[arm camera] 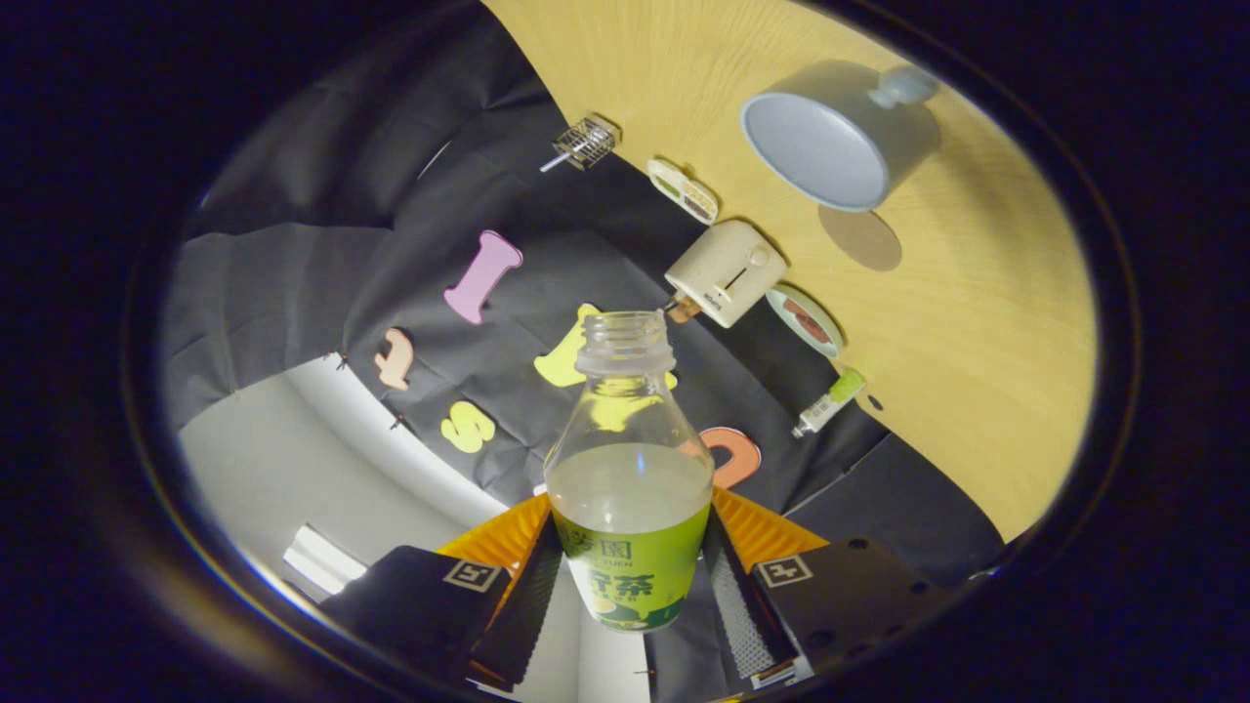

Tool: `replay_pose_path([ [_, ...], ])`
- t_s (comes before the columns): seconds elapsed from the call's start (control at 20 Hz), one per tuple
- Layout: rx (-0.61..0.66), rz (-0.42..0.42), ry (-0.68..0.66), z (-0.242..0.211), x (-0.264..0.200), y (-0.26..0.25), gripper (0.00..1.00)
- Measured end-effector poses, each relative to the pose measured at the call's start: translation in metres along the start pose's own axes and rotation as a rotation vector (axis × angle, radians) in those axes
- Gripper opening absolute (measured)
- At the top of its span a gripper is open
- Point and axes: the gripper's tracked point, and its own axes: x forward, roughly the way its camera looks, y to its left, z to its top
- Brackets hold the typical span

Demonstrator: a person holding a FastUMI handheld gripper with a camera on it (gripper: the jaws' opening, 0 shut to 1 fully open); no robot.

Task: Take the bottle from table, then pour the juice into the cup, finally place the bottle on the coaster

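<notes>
Gripper view: gripper (630, 586) rolled sideways, fingers clamped on uncapped juice bottle (630, 469); blue cup (830, 137) well beyond, bare table (977, 342) between.

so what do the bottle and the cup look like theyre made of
Bottle, held between the gripper fingers: clear plastic, likely; see-through wall, threaded neck, glossy green label.
Cup: matte pale blue-grey, opaque with a thick rim; ceramic or plastic, can't tell.
</notes>
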Motion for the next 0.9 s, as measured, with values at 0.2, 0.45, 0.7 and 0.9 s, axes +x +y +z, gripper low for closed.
replay_pose_path([
  [0.2,0.011,0.008,0.001,-0.001,-0.004,0.001,0.79],
  [0.45,0.01,0.01,-0.005,0.002,-0.005,0.004,0.8],
  [0.7,-0.016,-0.02,0.0,0.001,-0.001,0.001,0.8],
  [0.9,-0.05,-0.065,-0.022,0.004,-0.001,-0.007,0.79],
])
